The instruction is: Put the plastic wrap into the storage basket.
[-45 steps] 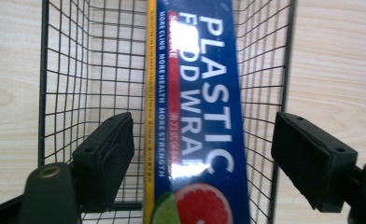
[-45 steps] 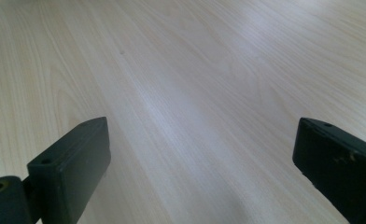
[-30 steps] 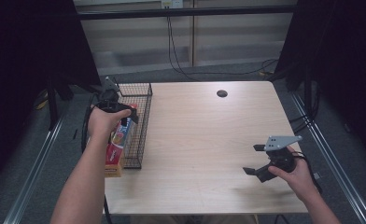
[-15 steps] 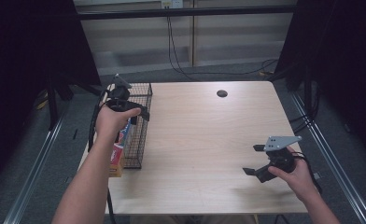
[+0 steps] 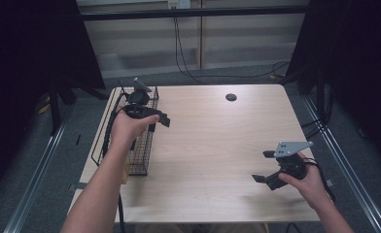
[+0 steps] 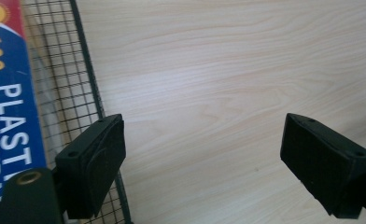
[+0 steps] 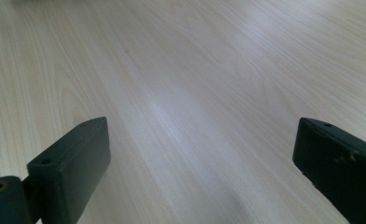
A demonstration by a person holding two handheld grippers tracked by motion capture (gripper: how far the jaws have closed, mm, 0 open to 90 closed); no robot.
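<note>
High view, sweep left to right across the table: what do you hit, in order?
Black wire mesh basket at the table's left edge → left gripper, jaws open, above the basket's right rim → small round black disc on the light wooden table → right gripper, jaws open, with its grey three-cornered plate.

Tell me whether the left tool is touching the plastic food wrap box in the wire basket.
Apart. The left gripper view shows the left tool open over bare table, with the box lying beyond the basket's mesh wall.

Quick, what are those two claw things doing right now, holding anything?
Left gripper: open, holding nothing, beside the wire basket.
Right gripper: open, holding nothing, over the table.
</note>
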